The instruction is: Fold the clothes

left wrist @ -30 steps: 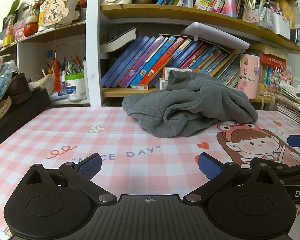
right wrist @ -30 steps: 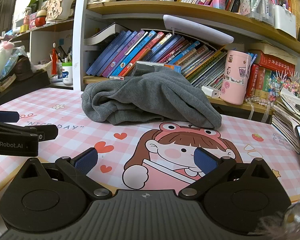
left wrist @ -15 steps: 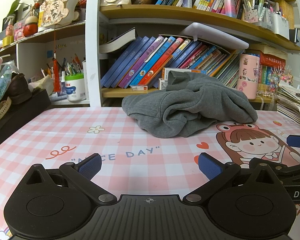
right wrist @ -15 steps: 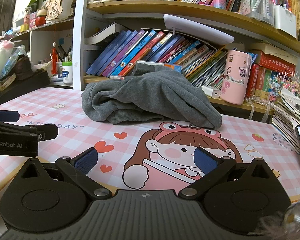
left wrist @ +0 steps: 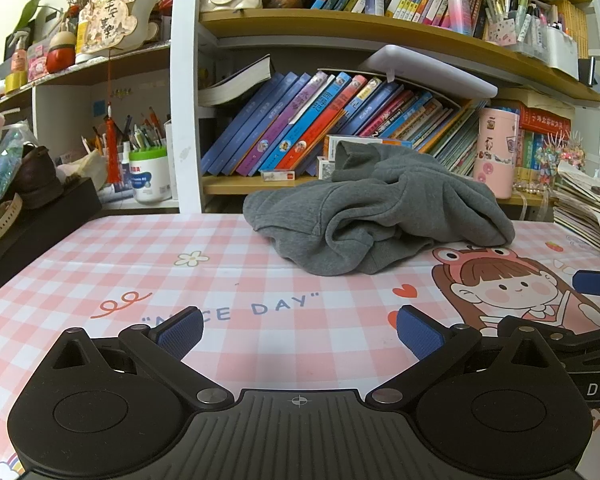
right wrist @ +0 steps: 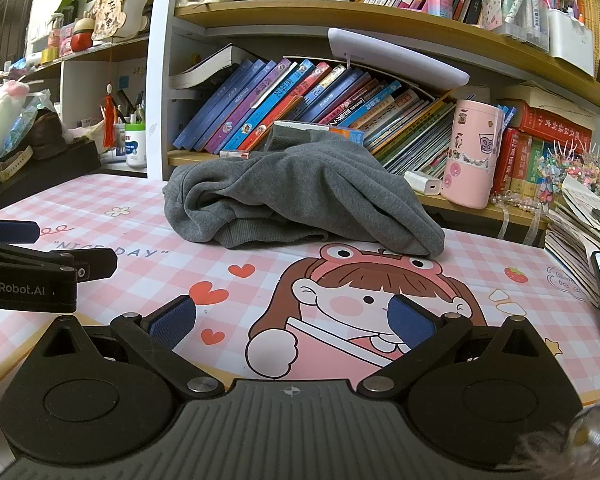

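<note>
Right, nearest first: I had both tools low over the desk mat [left wrist: 100, 264], neither touching cloth.
Left gripper [left wrist: 298, 330]: fingers spread wide, nothing between the blue pads [left wrist: 178, 330].
Right gripper [right wrist: 292, 320]: likewise released and empty, seen in its own view over the cartoon girl print [right wrist: 364, 300].
Open room: I had bare pink check from 9 to 12 o'clock of the left tool, enough, I judged, to spread a garment flat.
Task's thing: the grey sweatshirt [left wrist: 380, 216] lay crumpled in a heap at 12 to 1 o'clock from the left tool, 12 o'clock from the right, well apart from both.
Step in hand: I judged it the first reach; best to take two separate hem or shoulder edges, lift, and shake it open before any fold.
Edges: the heap sat near the far edge of the mat, just in front of the low shelf of leaning books [right wrist: 284, 108].
Hazards: pink tumbler [right wrist: 474, 152] at 1 o'clock and paper stack [right wrist: 576, 240] at 2 o'clock; I would have drawn the cloth toward me.
</note>
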Demonstrator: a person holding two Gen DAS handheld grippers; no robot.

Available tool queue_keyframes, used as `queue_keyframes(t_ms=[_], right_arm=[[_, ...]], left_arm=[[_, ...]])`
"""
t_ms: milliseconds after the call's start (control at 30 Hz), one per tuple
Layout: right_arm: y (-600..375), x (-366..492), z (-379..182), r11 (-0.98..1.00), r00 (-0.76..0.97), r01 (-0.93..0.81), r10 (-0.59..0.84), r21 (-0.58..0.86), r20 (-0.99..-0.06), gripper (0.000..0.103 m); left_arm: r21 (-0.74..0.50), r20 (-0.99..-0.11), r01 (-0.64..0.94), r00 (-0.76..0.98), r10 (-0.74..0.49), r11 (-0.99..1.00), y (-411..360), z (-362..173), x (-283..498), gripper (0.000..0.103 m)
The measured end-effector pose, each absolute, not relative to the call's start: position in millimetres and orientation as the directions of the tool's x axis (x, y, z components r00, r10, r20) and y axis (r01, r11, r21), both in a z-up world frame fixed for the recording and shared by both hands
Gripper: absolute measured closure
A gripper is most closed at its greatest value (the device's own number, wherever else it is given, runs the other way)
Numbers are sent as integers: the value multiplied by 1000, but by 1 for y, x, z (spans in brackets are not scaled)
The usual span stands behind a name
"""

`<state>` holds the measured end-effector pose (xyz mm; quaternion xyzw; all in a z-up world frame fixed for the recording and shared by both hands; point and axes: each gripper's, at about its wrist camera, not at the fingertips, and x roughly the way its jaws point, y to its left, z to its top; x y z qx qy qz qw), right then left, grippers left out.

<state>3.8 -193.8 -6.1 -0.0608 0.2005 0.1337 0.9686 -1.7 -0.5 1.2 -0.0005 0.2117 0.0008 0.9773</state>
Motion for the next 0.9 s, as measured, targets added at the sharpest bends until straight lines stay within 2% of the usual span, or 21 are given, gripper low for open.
queue_keyframes(t_ms=[900], right_arm=[[-193, 5, -7, 956, 882, -286, 235, -67, -409, 0]], left_arm=[[-10, -404, 11, 915, -14, 1000, 0, 2, -3, 0]])
